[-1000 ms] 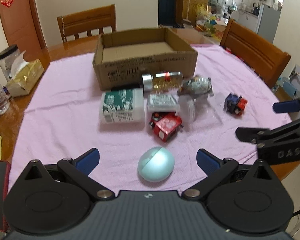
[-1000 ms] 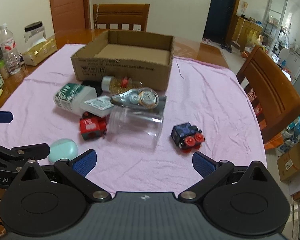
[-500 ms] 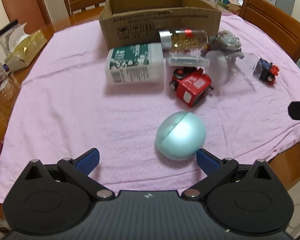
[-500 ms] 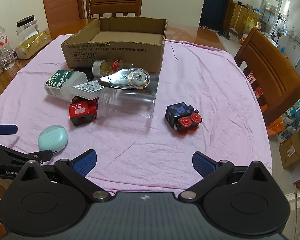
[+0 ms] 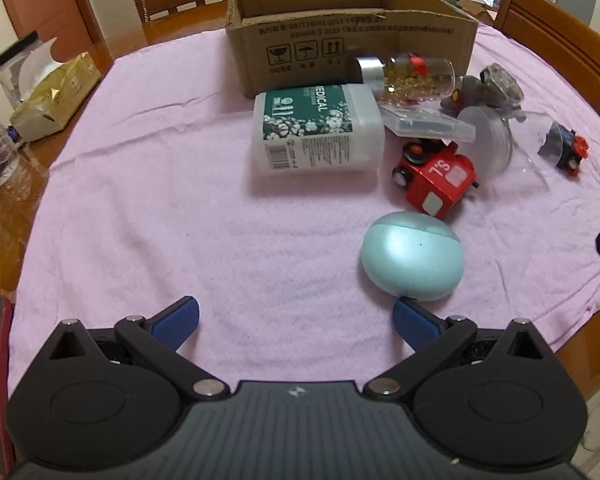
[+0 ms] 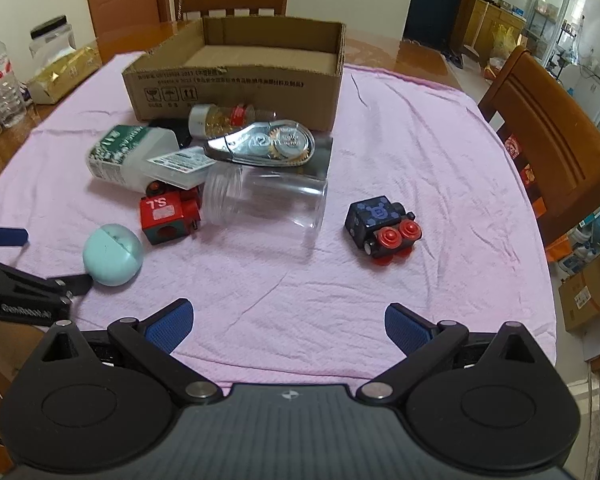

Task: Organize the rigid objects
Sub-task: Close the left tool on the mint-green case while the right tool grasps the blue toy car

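The left gripper (image 5: 296, 316), jaws wide and empty, sits low beside a mint case (image 5: 413, 261) lying on the pink cloth (image 5: 180, 220); centring both fingers around it first seems wise. The right gripper (image 6: 289, 322) hovers open, empty, short of the cardboard box (image 6: 236, 88).

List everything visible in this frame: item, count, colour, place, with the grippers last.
cardboard box: 1, brown, far centre of cloth
medical bottle: 1, white and green, lying before box
capsule vial: 1, clear, gold contents
correction tape: 1, clear grey, atop pile
clear jar: 1, transparent, on side
red toy car: 1, beside jar
blue toy train: 1, right, alone
teal case: 1, near front
left gripper: open, right finger by case
right gripper: open
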Motion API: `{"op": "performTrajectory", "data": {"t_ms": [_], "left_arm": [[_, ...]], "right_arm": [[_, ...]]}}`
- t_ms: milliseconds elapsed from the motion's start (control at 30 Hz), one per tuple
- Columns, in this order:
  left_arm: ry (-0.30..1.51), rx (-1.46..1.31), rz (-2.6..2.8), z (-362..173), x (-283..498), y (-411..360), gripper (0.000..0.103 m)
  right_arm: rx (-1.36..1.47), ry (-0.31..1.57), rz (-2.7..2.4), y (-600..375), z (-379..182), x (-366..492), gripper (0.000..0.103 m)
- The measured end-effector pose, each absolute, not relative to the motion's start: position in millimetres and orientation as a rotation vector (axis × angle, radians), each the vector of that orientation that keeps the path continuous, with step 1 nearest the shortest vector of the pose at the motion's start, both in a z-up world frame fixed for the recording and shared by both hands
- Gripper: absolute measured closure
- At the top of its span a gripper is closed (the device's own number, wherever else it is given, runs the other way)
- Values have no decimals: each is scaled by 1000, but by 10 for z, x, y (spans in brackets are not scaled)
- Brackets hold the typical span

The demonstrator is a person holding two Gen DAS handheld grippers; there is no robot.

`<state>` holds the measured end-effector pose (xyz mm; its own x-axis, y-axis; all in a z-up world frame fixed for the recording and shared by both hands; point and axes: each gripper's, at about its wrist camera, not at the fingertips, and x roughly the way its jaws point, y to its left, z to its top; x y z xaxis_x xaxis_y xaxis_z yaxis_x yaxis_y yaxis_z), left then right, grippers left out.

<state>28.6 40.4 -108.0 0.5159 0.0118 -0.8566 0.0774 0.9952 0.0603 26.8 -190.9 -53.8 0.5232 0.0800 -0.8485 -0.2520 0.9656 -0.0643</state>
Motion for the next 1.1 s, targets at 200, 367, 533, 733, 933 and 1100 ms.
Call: {"op": "performTrajectory", "data": {"t_ms": [200, 367, 533, 733, 933, 1100], "left_arm": [[1005, 59, -175, -990, 254, 312, 1], [965, 86, -203, -999, 272, 92, 1], [957, 73, -161, -1068, 346, -74, 5], [957, 60, -128, -1116, 409, -171, 13], [948, 60, -127, -1099, 436, -220, 19], [951, 60, -121, -1095, 450, -240, 20]], "right_arm": [[-213, 1013, 163, -1943, -604, 374, 0], [-247, 1024, 167, -2046, -684, 484, 0], [-263, 1042, 210, -2234, -782, 608, 0], [-298, 1044, 281, -2467, -908, 745, 0], [-303, 1030, 330, -2643, -966, 916, 0], [-310, 1028, 379, -2685, -1039, 1102, 0]]}}
